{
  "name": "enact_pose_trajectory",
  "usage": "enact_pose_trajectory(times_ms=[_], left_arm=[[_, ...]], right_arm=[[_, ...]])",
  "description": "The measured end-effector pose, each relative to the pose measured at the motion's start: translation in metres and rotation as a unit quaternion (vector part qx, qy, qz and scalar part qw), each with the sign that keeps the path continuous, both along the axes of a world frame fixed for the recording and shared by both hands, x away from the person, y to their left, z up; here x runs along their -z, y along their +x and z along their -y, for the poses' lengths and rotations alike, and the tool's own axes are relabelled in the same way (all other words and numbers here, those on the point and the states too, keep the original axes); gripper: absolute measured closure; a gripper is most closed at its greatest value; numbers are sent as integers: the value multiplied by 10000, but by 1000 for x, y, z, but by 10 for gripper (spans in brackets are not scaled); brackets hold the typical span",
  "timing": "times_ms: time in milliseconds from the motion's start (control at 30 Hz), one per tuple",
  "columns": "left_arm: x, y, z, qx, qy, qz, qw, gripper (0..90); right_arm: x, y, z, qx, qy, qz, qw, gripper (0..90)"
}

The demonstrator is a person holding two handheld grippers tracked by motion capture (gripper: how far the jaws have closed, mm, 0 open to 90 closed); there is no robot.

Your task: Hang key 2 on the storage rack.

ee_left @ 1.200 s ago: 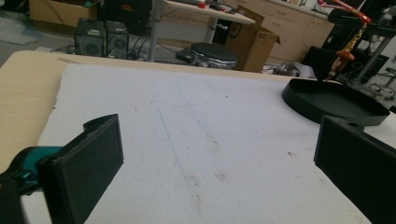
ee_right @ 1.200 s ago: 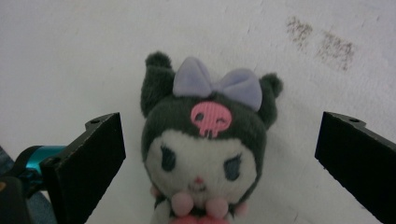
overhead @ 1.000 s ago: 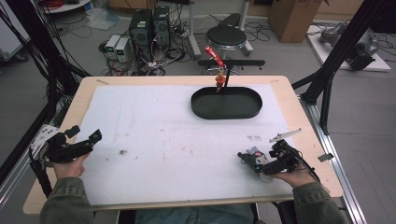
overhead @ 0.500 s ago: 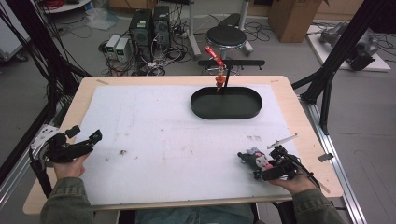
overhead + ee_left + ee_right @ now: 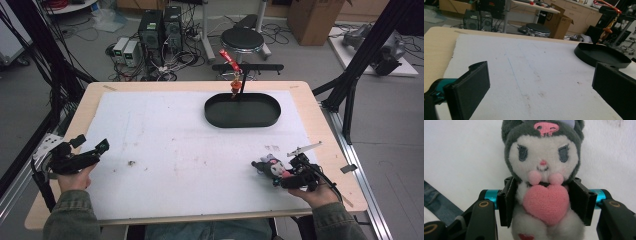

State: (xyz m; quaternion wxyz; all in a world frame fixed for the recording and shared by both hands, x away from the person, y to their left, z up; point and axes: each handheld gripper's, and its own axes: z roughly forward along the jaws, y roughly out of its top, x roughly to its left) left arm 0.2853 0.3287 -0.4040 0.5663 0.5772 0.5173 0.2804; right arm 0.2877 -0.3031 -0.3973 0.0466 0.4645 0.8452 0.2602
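Near the bench's [image 5: 165, 87] right edge, the right tool [image 5: 286, 174] is now clamped on the grey-and-white plush doll with a pink heart [image 5: 543, 182], ready for lifting toward the far black oval tray [image 5: 242, 110], while the left tool [image 5: 90, 149] waits with jaws apart.

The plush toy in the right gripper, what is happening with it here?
A person at the table holds a gripper in each hand. The right gripper is closed on a plush toy hugging a pink heart, near the table's front right. The left gripper is open and empty. The black oval tray sits empty.
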Motion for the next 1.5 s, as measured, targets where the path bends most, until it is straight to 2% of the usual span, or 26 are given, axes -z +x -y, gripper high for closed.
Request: enact_pose_trajectory(times_ms=[33,100,167,467,833,1033,1100,1200,1367,1500], left_arm=[[0,0,0,0,-4,12,10000,17],[0,0,0,7,-5,12,10000,18],[0,0,0,7,-2,11,10000,18],[0,0,0,7,-5,12,10000,17],[0,1,-1,-4,-26,18,10000,18],[0,1,-1,-12,-25,22,10000,18],[0,1,-1,-10,-16,9,10000,17],[0,1,-1,-17,-20,12,10000,18],[0,1,-1,-20,-31,17,10000,18],[0,1,-1,-28,-36,12,10000,18]], right_arm=[[-2,0,-2,0,11,31,10000,437],[-6,1,-6,-67,16,240,9997,441],[-9,3,-8,-90,-23,313,9995,441],[-26,17,-21,-185,21,484,9987,439],[-39,38,-28,-18,125,664,9977,440],[-55,49,-24,112,322,838,9959,441],[-57,51,-24,149,350,831,9958,441],[-68,58,-21,207,594,860,9943,442],[-77,66,-21,240,592,962,9933,443],[-86,76,-21,280,711,955,9925,444]])
